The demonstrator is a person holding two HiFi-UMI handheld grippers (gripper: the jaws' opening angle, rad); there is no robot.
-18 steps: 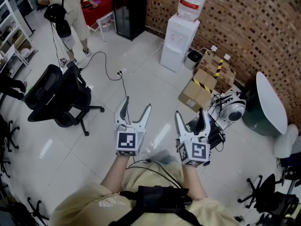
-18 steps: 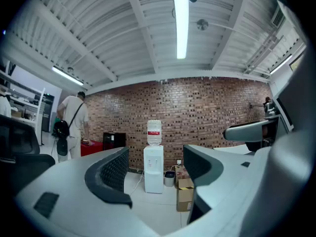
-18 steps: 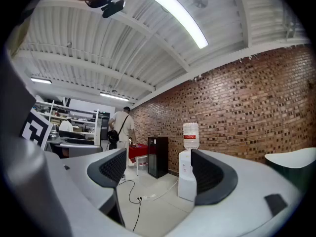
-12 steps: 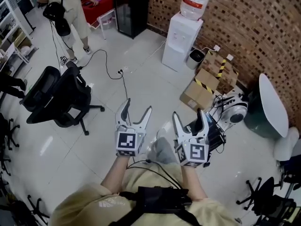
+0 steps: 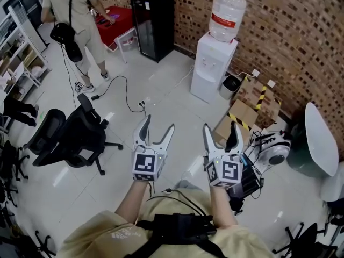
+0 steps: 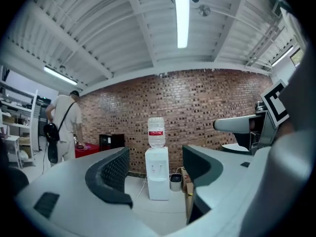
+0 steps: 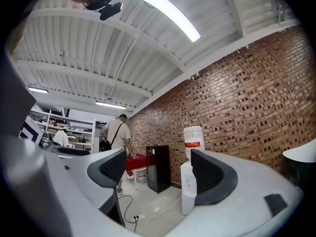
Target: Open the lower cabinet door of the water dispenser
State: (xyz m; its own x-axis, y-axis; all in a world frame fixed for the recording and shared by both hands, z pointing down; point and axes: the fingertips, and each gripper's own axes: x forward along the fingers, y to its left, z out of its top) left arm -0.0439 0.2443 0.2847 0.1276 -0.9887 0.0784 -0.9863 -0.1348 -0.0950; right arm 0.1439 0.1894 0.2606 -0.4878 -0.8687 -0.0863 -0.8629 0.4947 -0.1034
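Observation:
A white water dispenser (image 5: 214, 66) with a clear bottle on top stands against the brick wall, its lower cabinet door (image 5: 206, 85) closed. It also shows between the jaws in the left gripper view (image 6: 158, 174) and partly behind the right jaw in the right gripper view (image 7: 187, 194). My left gripper (image 5: 156, 132) and right gripper (image 5: 221, 135) are held side by side, level, well short of the dispenser. Both stand open with nothing between their jaws.
A black cabinet (image 5: 155, 23) stands left of the dispenser, a small bin (image 5: 231, 85) and cardboard boxes (image 5: 244, 109) to its right. A person (image 5: 75, 20) stands at the far left, a black office chair (image 5: 72, 136) nearer. Cables (image 5: 126, 98) lie on the floor.
The view has advanced toward the dispenser, which now sits larger and lower in the picture. Both grippers keep their spacing and stay open.

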